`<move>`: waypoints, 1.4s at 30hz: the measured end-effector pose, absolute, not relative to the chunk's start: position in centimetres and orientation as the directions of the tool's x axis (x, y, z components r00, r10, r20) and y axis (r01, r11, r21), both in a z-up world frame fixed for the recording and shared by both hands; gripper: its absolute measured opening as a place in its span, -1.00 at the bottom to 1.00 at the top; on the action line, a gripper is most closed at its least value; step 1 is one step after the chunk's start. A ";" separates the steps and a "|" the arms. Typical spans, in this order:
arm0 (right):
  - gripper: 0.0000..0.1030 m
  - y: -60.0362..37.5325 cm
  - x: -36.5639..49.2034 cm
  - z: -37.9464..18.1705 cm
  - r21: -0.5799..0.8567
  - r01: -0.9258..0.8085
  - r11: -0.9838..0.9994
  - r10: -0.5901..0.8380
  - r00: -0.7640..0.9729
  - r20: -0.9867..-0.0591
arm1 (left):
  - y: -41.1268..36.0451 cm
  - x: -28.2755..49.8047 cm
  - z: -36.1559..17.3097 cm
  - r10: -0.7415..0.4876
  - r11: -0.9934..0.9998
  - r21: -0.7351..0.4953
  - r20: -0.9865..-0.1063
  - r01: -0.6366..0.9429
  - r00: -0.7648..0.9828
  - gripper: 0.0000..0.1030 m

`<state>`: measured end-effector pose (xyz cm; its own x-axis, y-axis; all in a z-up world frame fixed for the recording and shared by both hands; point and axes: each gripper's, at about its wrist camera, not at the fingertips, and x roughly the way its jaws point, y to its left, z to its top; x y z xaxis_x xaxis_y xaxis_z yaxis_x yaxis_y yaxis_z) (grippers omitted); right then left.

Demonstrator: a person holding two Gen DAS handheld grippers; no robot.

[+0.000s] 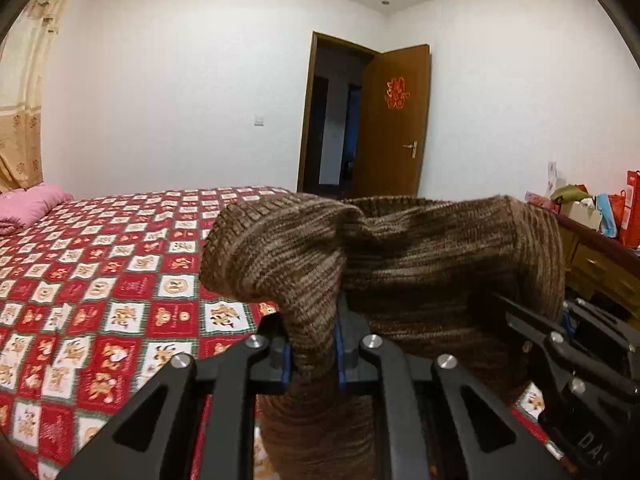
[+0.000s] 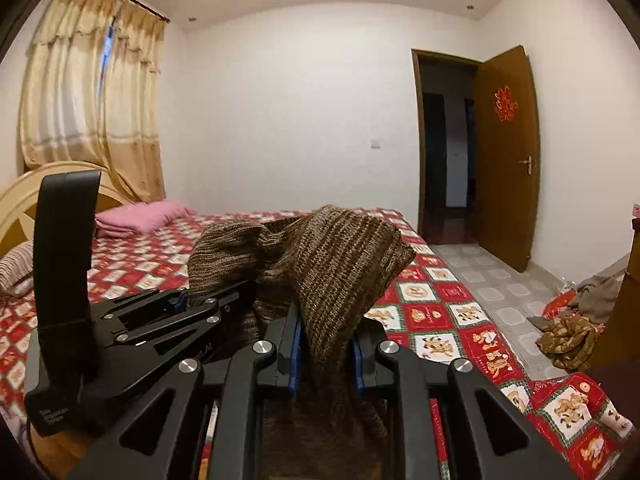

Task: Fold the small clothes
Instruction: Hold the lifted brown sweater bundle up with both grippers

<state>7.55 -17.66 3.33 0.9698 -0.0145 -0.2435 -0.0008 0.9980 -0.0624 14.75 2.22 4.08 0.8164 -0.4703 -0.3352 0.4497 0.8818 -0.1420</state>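
I have both tools raised over the bed, each one pinching the same brown striped knitted garment (image 1: 420, 264). In the left wrist view my left tool (image 1: 314, 354) sits at the lower centre of the frame, its blue-padded fingers (image 1: 339, 344) drawn in tight on a bunched neck of the knit; fabric balloons above the grip and hangs down below it. The right tool (image 1: 560, 344) shows at the lower right of that same frame, just beside the garment's far edge. In the right wrist view my right tool (image 2: 326, 354) holds the lower centre, fingers (image 2: 296, 344) squeezed on a thick fold of the brown striped knitted garment (image 2: 340, 264), with the left tool (image 2: 188, 304) reaching in from the lower left and touching the cloth. The garment's long axis runs roughly left to right across both frames, strung between the two grips, with a slack hump in the middle and its corners flopping outward; the ribbing runs across that span. It hangs in the air above the red and white checked bedspread with bear prints (image 1: 100, 280), near the bed's foot edge. A pink folded blanket (image 2: 140, 218) lies at the middle left, and a brown wooden door (image 2: 506, 160) stands open at the right.
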 end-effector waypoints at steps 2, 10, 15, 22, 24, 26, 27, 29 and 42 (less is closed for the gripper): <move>-0.62 -16.9 6.0 3.9 -0.059 -0.020 0.998 0.006 0.973 -0.230 | 3.0 13.8 4.5 -0.471 0.881 -0.143 -0.331 0.450 0.817 -0.69; -0.62 -16.0 0.4 4.4 -0.035 -0.062 0.997 0.053 0.976 -0.213 | 4.6 10.5 4.9 -0.485 0.873 -0.125 -0.322 0.472 0.813 -0.69; -0.62 -16.4 -2.3 3.7 -0.023 -0.069 0.997 0.062 0.968 -0.244 | 4.5 9.1 3.4 -0.515 0.856 -0.153 -0.344 0.494 0.785 -0.69; -0.62 -17.1 -5.4 -0.1 -0.083 -0.062 0.995 0.030 0.937 -0.348 | 1.9 8.2 0.2 -0.530 0.841 -0.157 -0.431 0.517 0.731 -0.69; -0.62 -18.0 -5.8 -0.6 -0.067 -0.057 0.996 0.029 0.932 -0.362 | 0.9 8.1 -0.1 -0.530 0.839 -0.149 -0.448 0.524 0.720 -0.69; -0.62 -19.2 -5.7 -0.9 -0.057 -0.041 0.998 0.017 0.929 -0.368 | 0.0 8.2 0.0 -0.526 0.838 -0.129 -0.452 0.530 0.721 -0.69; -0.62 -19.8 -5.5 -1.1 -0.050 -0.032 0.998 0.011 0.928 -0.372 | -0.5 8.9 -0.2 -0.523 0.838 -0.122 -0.454 0.532 0.721 -0.69; -0.62 -21.4 -4.8 -1.4 -0.012 -0.014 1.000 0.008 0.920 -0.392 | -1.4 9.4 -0.3 -0.528 0.835 -0.130 -0.465 0.535 0.711 -0.69; -0.63 -31.0 4.8 -5.5 -0.047 0.161 0.986 -0.161 0.831 -0.532 | -8.2 19.2 -4.3 -0.514 0.844 -0.184 -0.544 0.503 0.663 -0.71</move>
